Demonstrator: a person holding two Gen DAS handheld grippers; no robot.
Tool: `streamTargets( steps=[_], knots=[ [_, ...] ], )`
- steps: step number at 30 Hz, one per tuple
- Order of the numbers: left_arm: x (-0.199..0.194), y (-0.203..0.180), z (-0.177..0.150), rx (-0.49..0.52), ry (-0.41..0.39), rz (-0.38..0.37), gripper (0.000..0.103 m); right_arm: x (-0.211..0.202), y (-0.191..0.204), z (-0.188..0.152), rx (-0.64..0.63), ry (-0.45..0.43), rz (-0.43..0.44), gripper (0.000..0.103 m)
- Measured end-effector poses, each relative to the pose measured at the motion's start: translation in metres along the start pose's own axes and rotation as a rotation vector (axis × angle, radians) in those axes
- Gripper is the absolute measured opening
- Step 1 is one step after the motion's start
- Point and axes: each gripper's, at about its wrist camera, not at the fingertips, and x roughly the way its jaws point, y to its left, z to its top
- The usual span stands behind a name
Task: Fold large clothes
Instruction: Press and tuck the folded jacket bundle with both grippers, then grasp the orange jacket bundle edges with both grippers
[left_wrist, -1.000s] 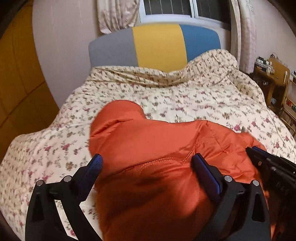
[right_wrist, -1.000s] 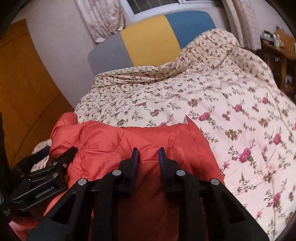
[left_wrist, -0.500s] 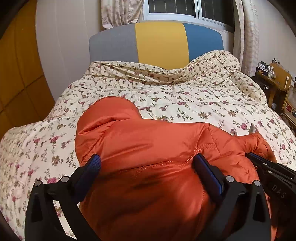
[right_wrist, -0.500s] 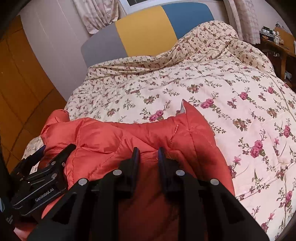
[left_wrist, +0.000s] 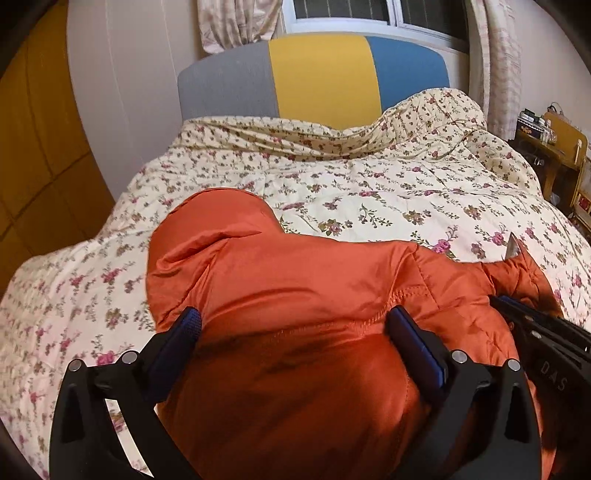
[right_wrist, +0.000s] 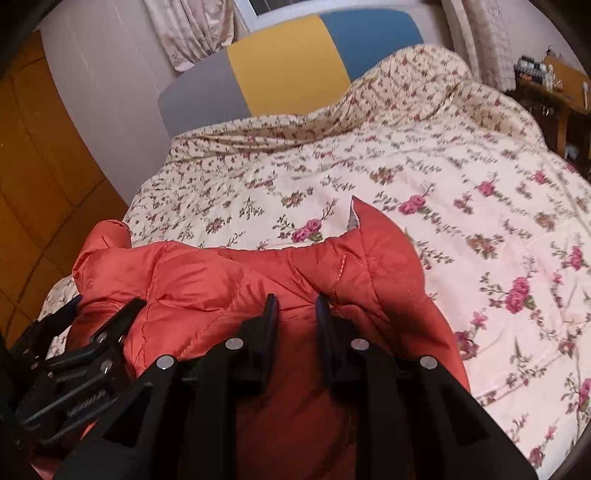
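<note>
A puffy orange jacket (left_wrist: 295, 266) lies bunched at the near end of a bed with a floral quilt (left_wrist: 388, 192). Its hood end spreads out to the left. My left gripper (left_wrist: 297, 326) has its jaws wide apart and pressed on a thick fold of the jacket that bulges between them. My right gripper (right_wrist: 293, 306) is nearly closed and pinches a thin fold of the jacket (right_wrist: 207, 273) near a stitched seam. Each gripper shows at the edge of the other's view, side by side on the garment. The jacket's near part is hidden under the grippers.
A headboard (left_wrist: 321, 77) in grey, yellow and blue stands at the far end under a curtained window. A yellow-brown wardrobe (left_wrist: 33, 147) lines the left side. A wooden desk (left_wrist: 554, 144) with small items stands at the right. Bare quilt stretches beyond and right of the jacket.
Both grippers have sunk a little toward the bed with the jacket still in them. The jacket's far edge has settled lower on the quilt.
</note>
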Motion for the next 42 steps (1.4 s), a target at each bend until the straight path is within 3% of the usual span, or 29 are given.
streamTargets(
  steps=[3,8,13,17,19,21,26,32,42],
  knots=[
    [-0.022,0.001,-0.009,0.023,-0.036,-0.016,0.100,-0.016,0.003,-0.007,-0.005,-0.049,-0.013,0.023],
    [-0.073,-0.003,-0.038,0.048,-0.094,-0.185,0.100,-0.053,0.012,-0.029,-0.057,-0.111,-0.062,0.026],
    [-0.100,-0.010,-0.076,0.082,-0.185,-0.181,0.100,-0.081,0.011,-0.059,-0.083,-0.163,-0.060,0.029],
    [-0.096,-0.011,-0.082,0.071,-0.214,-0.189,0.100,-0.080,0.001,-0.061,-0.031,-0.156,-0.048,0.037],
    [-0.094,-0.012,-0.083,0.076,-0.207,-0.191,0.100,-0.073,-0.006,-0.059,0.006,-0.133,-0.059,0.048],
    [-0.091,-0.012,-0.084,0.077,-0.198,-0.197,0.100,-0.068,-0.013,-0.058,0.036,-0.117,-0.047,0.050],
    [-0.079,-0.019,-0.082,0.102,-0.165,-0.185,0.100,-0.059,-0.019,-0.057,0.056,-0.089,-0.046,0.051],
    [-0.088,-0.019,-0.084,0.103,-0.179,-0.175,0.100,-0.065,-0.018,-0.059,0.057,-0.108,-0.043,0.053],
    [-0.115,0.011,-0.103,0.044,-0.153,-0.231,0.100,-0.101,-0.004,-0.081,0.049,-0.141,-0.099,0.058]
  ],
)
